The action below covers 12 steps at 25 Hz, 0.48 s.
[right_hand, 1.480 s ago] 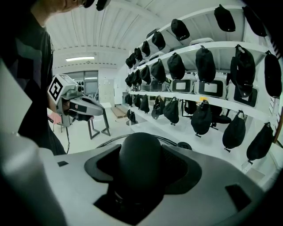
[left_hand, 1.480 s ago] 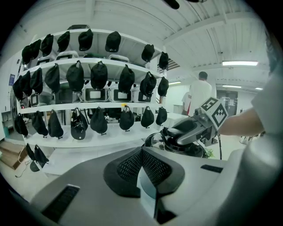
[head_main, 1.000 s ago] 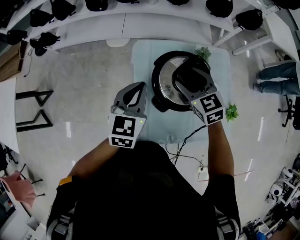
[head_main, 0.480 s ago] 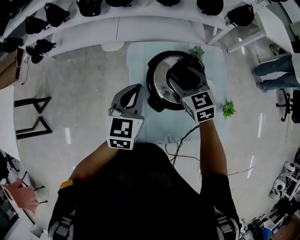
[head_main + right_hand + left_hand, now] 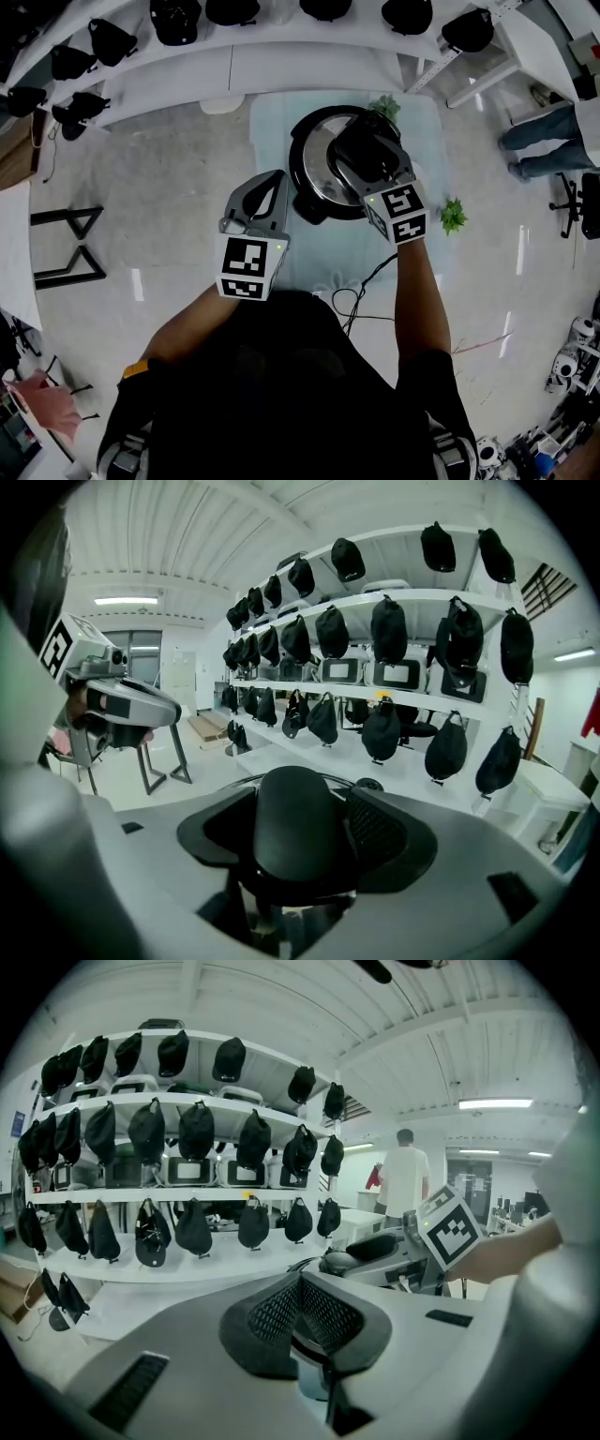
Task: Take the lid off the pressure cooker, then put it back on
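My right tool has just been opening, jaws wide around the lid handle; my left tool is closed, empty.

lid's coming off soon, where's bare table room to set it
Bare: the pale table's near strip between the round black-and-steel pressure cooker and the black cable, and its right strip by the small green plant. Crowded: far end, around the cooker.
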{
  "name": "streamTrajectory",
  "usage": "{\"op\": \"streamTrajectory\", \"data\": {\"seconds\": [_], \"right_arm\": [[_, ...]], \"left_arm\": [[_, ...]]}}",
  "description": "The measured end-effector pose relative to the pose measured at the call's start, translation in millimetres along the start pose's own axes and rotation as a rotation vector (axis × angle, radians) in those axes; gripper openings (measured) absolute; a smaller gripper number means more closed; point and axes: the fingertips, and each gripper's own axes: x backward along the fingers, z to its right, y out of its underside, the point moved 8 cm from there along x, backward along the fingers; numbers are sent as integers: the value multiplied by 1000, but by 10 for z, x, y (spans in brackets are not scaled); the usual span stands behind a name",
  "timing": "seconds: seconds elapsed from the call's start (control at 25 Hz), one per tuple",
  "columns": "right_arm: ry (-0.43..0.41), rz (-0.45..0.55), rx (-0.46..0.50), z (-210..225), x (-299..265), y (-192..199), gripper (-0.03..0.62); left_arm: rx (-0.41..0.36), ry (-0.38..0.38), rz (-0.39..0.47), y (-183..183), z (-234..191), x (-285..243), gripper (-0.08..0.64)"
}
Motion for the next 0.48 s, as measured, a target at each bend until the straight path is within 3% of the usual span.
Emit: {"op": "streamTrajectory", "data": {"seconds": [0.28, 0.48], "right_arm": [[146, 82, -116, -267, 583, -30, 303], [196, 109, -172, -650, 998, 11, 195]], "left_arm": [[-16, 21, 45, -77, 225, 181, 6], [-32, 38, 70, -86, 510, 404, 8]]}}
